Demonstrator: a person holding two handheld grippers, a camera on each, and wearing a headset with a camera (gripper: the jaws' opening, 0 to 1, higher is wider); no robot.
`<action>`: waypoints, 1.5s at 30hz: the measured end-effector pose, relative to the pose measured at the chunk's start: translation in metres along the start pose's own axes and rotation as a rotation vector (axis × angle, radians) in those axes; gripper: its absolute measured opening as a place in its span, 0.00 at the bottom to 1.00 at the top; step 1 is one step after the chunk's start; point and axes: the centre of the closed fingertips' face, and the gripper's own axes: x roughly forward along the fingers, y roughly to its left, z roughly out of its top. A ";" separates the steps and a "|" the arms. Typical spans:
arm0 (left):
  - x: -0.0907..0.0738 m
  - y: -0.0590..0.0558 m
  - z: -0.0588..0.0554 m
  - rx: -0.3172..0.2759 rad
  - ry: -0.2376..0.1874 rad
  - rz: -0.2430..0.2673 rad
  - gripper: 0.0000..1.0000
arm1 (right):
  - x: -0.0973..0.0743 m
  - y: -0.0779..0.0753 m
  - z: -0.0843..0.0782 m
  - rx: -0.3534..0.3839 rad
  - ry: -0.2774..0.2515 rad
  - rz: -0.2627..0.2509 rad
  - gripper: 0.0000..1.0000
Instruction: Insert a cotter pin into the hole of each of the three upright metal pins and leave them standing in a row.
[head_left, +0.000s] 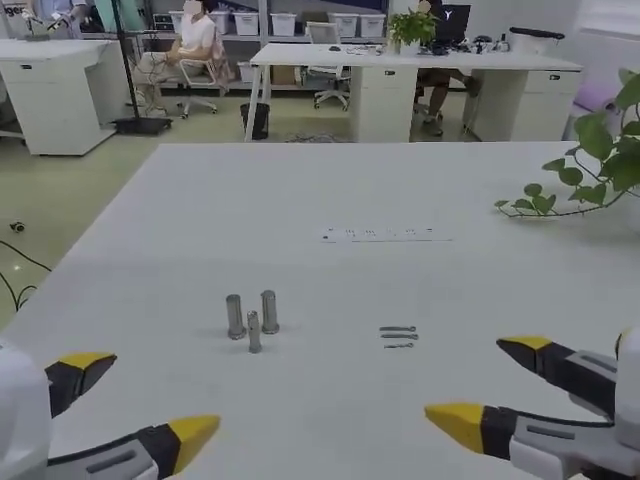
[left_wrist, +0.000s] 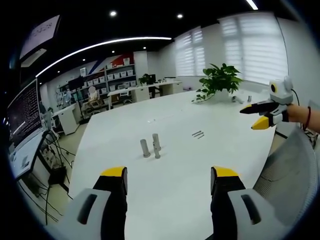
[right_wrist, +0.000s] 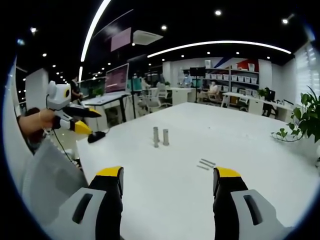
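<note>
- White tabletop (head_left: 420, 190), plant (head_left: 600, 160) at its right edge, desks (head_left: 400, 62) beyond
- Cotter pins (head_left: 398, 336) near the metal pins (head_left: 250, 318): detail too small
- Your left gripper (head_left: 160, 392) and right gripper (head_left: 464, 378) gape empty

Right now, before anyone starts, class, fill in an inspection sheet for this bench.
Surface: white table, mostly bare.
Job's things: three metal pins upright in a cluster, not a row; three cotter pins lying apart to their right, none inserted.
Clutter: flat white strip mid-table; plant trailing over the right edge.
Grippers: left claw and right claw open, holding nothing.
Cables: black cable on the floor, left.
Surroundings: office desks, seated person.
</note>
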 end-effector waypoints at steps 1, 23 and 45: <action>0.002 0.001 -0.001 -0.004 0.004 -0.005 0.65 | 0.000 0.000 0.000 -0.003 -0.001 0.002 0.74; 0.071 0.026 0.013 -0.007 -0.051 -0.044 0.43 | 0.017 -0.004 -0.002 0.013 0.005 0.047 0.68; 0.148 0.032 -0.006 -0.018 0.001 -0.096 0.29 | 0.037 -0.013 -0.014 0.048 0.037 0.067 0.65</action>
